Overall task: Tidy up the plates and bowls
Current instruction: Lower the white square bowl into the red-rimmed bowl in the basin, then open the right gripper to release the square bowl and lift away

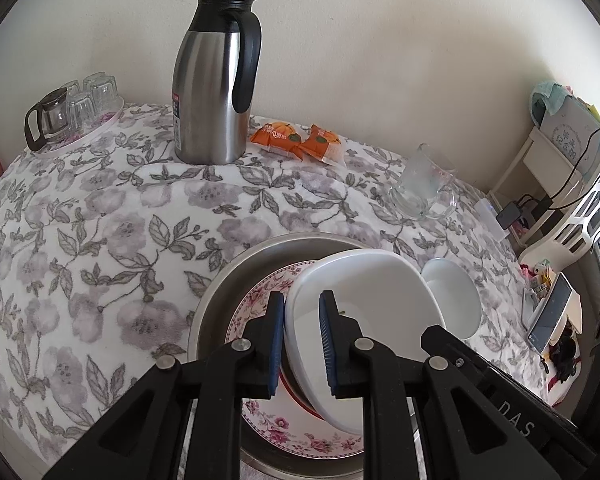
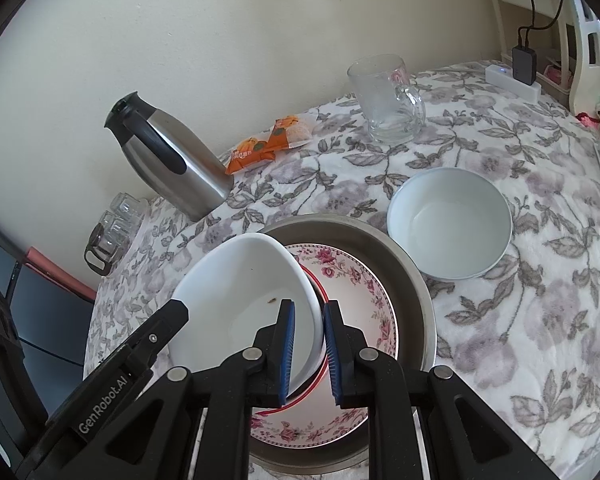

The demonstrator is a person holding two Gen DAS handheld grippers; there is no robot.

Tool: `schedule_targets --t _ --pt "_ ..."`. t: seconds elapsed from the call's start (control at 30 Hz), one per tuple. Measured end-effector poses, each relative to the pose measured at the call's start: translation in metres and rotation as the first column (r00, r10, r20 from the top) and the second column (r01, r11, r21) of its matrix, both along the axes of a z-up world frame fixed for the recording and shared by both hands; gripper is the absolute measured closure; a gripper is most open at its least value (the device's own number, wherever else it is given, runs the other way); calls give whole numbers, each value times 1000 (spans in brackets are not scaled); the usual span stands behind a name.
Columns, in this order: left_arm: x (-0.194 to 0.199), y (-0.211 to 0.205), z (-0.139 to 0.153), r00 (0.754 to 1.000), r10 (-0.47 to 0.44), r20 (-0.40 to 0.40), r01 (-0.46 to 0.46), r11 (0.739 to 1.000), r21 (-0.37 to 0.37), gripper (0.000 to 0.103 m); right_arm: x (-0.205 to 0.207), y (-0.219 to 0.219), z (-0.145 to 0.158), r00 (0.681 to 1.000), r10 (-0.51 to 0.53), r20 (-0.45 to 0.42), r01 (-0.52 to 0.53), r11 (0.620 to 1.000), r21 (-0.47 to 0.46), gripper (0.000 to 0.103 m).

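Note:
A white bowl (image 1: 364, 300) (image 2: 240, 280) hangs tilted over a rose-patterned plate (image 1: 260, 300) (image 2: 360, 292) that lies inside a round metal basin (image 1: 228, 280) (image 2: 412, 276). My left gripper (image 1: 302, 308) is shut on one side of the bowl's rim, blue pads either side of the wall. On the opposite side my right gripper (image 2: 309, 324) is shut on the same rim. A red-rimmed dish (image 2: 320, 364) shows under the bowl, mostly hidden. A second white bowl (image 1: 456, 296) (image 2: 452, 220) stands upright on the floral cloth just right of the basin.
At the back stand a steel thermos jug (image 1: 216, 80), orange snack packets (image 1: 296, 140) and a glass mug (image 1: 424, 184). A tray of glasses (image 1: 76, 112) sits far left. A power strip (image 2: 512, 80) and a white shelf (image 1: 560, 184) lie at the table's right edge.

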State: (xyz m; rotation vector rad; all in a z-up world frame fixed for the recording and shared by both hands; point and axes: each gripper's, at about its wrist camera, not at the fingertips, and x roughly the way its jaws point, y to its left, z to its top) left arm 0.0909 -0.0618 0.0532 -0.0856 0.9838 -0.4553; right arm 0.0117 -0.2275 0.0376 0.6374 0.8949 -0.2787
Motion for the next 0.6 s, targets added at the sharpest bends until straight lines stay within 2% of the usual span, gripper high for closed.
schedule_targets --t 0.17,0.23,0.3,0.33,0.4,0.47,0.53,0.6 --pt "-1 6 6 1000 12 8 -12 1000 -13 82 -1 1 6 1000 3 6 -3 1000 -23 85" --pt "-1 8 7 1000 22 9 -22 1000 -7 67 -2 1 8 1000 5 1 -4 999 -39 77" --pt "0 11 7 999 36 10 -36 999 3 58 -2 1 9 1000 4 -7 -4 998 -62 73" --pt "1 12 8 999 42 9 -42 999 6 56 -2 1 9 1000 5 -10 -6 998 -70 73" --pt "3 16 7 998 63 1 -63 998 17 51 -2 1 9 1000 3 -19 -5 997 -83 66" --pt "5 20 4 996 88 -10 -88 996 34 42 -1 1 9 999 -3 -34 0 994 -106 47" --pt "7 23 2 994 109 -16 -108 993 48 40 -1 1 10 999 -5 -43 -1 991 -132 45" --pt "9 28 -1 991 128 -30 -126 990 63 39 0 0 9 999 -3 -53 -5 990 -141 39"
